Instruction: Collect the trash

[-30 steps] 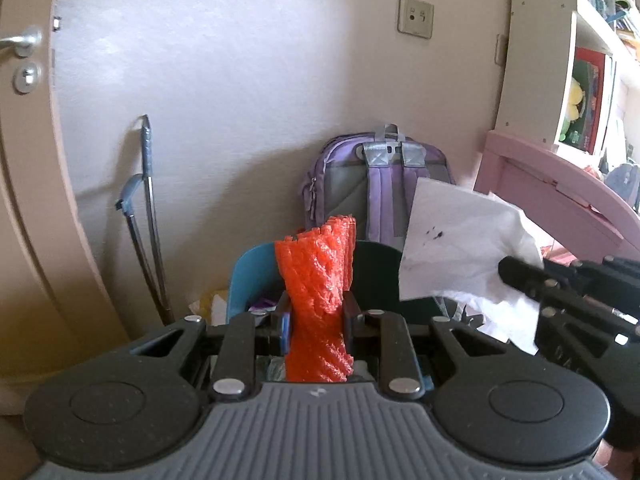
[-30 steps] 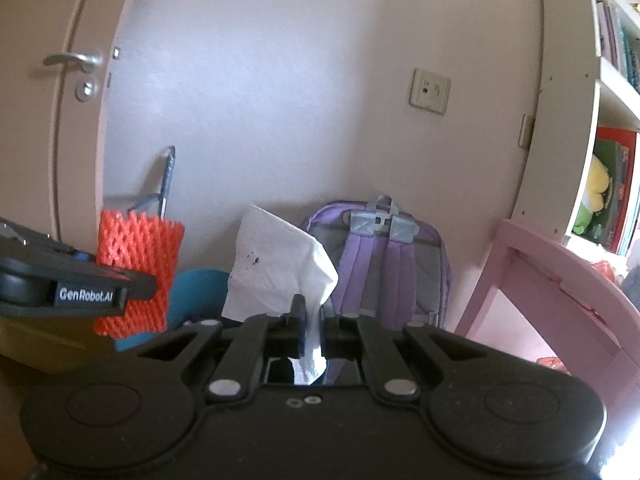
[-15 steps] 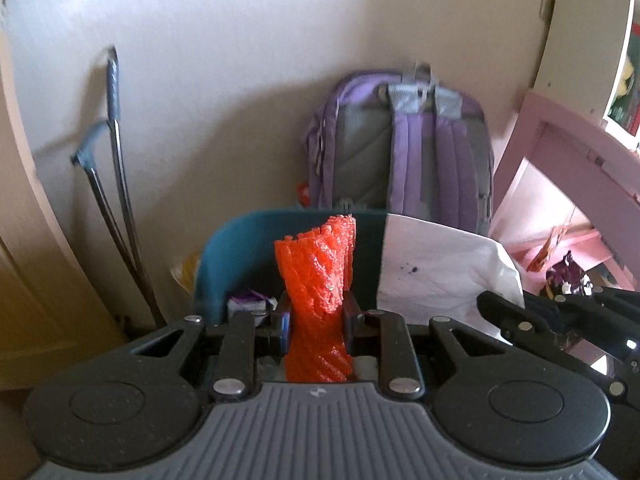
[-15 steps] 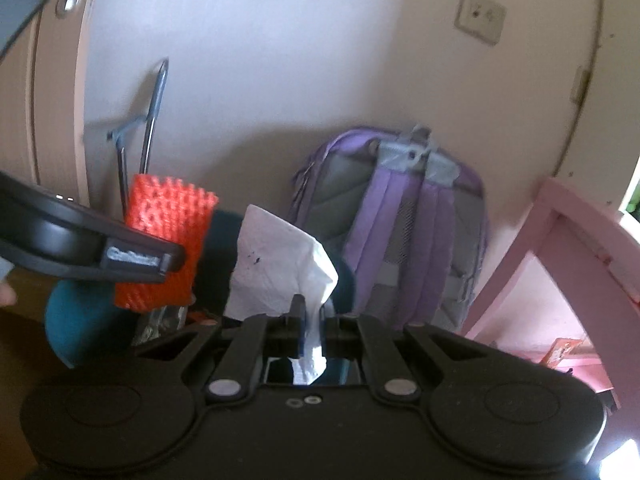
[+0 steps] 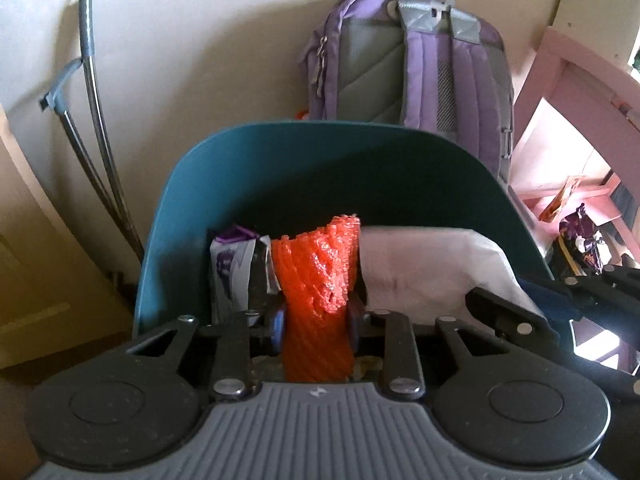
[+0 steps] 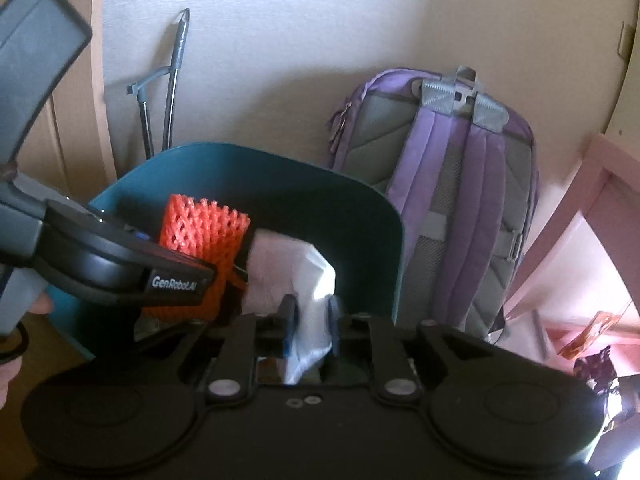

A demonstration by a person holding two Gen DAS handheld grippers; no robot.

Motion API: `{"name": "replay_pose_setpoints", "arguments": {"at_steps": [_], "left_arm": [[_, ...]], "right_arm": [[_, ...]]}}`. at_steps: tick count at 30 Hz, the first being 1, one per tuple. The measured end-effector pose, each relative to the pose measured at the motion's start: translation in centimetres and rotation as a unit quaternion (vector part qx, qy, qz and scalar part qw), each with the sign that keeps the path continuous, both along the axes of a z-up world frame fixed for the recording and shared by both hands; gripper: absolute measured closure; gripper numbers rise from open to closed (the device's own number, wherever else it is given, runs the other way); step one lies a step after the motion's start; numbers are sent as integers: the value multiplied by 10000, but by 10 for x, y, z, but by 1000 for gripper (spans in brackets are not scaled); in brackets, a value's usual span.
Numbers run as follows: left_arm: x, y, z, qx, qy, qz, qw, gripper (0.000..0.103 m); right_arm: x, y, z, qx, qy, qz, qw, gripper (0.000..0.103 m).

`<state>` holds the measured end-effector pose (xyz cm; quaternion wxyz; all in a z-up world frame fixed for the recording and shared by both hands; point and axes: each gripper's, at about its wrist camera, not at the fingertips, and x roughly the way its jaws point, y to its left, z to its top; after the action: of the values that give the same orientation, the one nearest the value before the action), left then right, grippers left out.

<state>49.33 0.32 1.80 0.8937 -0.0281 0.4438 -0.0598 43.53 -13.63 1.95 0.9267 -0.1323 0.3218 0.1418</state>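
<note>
My left gripper (image 5: 316,320) is shut on an orange foam net sleeve (image 5: 318,276) and holds it over the open mouth of a teal trash bin (image 5: 320,148). My right gripper (image 6: 310,320) is shut on a white tissue (image 6: 288,264) with its jaws looser than before, also inside the bin's rim (image 6: 240,152). The two grippers are side by side, the left gripper (image 6: 176,280) just left of the tissue. A purple-and-white wrapper (image 5: 228,264) lies in the bin. The tissue (image 5: 432,264) shows right of the sleeve.
A purple backpack (image 5: 416,56) leans on the wall right behind the bin. A metal-handled tool (image 5: 92,92) leans at the left by a door. A pink furniture frame (image 5: 572,92) stands at the right, with snack wrappers (image 5: 580,236) on the floor under it.
Both grippers have moved forward and tilted down, from above the bin into its mouth, carrying the sleeve and the tissue. The right jaws have widened around the tissue.
</note>
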Motion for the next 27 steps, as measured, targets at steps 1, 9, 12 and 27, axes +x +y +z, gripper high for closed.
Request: {"name": "replay_pose_setpoints", "arguments": {"at_steps": [1,9,12,27], "left_arm": [[0,1,-1,-11,24,24,10000,69],[-22,1,11,-24,-200,46,9998,38],[-35,3,24,-95,-355,74,9993,34],[-144,13,106,108,-1567,242,9873,23]], "right_arm": [[-1,-1,-1,33,22,8,10000,79],[-16,-11,7,303,-107,-33,9995,68],[-26,-15,15,360,-190,-25,9992,67],[-115,-36,78,665,-947,95,9932,45]]}}
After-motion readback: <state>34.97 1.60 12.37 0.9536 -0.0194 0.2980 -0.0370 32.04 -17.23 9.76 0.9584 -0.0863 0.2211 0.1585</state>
